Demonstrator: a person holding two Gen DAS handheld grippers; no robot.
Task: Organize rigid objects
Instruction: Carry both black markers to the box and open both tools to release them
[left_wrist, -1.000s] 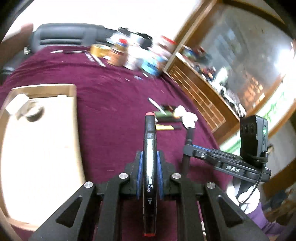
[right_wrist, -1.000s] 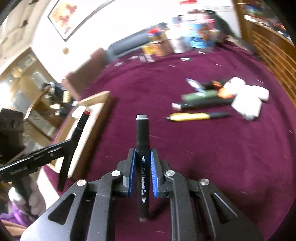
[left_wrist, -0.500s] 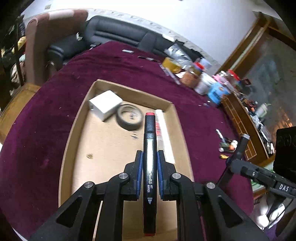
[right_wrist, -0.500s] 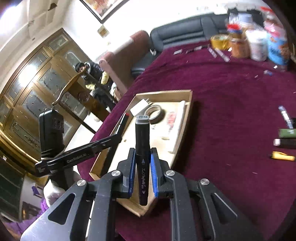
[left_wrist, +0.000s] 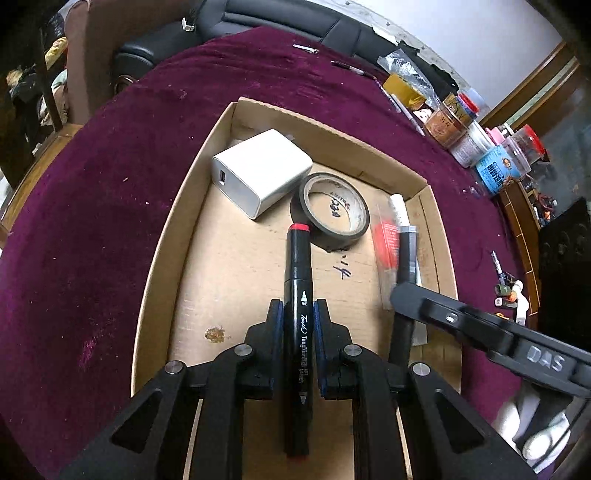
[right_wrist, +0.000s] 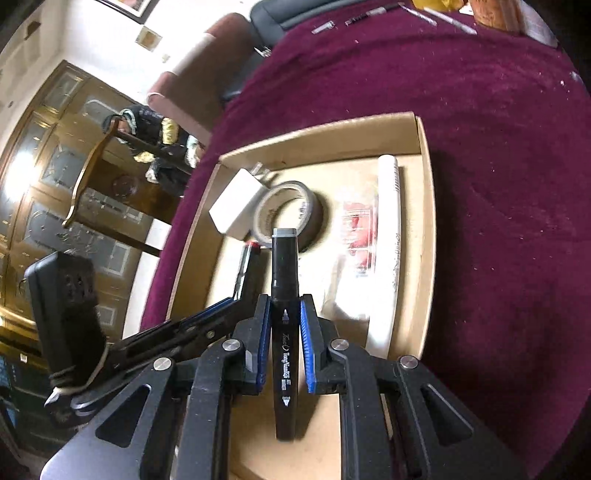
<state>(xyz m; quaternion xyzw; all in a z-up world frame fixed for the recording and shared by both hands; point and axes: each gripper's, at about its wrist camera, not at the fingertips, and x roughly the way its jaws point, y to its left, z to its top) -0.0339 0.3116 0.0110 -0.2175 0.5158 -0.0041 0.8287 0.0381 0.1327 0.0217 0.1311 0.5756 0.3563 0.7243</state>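
My left gripper (left_wrist: 298, 314) is shut on a black marker with a red cap (left_wrist: 297, 280) and holds it over the open cardboard box (left_wrist: 177, 221). My right gripper (right_wrist: 283, 310) is shut on a black marker with a grey cap (right_wrist: 283, 280), also over the box (right_wrist: 426, 206). The right gripper and its marker show in the left wrist view (left_wrist: 406, 266) at the box's right side. The left gripper and red-capped marker show in the right wrist view (right_wrist: 247, 269). In the box lie a white charger (left_wrist: 260, 171), a tape roll (left_wrist: 334, 208), a clear packet with red print (left_wrist: 386, 243) and a white pen (right_wrist: 388, 221).
The box sits on a dark red tablecloth (left_wrist: 92, 221). Jars and tins (left_wrist: 480, 147) stand at the table's far right. Small loose items (left_wrist: 508, 288) lie on the cloth right of the box. A sofa (left_wrist: 258, 18) is behind the table.
Both grippers have carried their markers left from the cloth to above the box and come lower and closer to its contents. Both stay shut on their markers.
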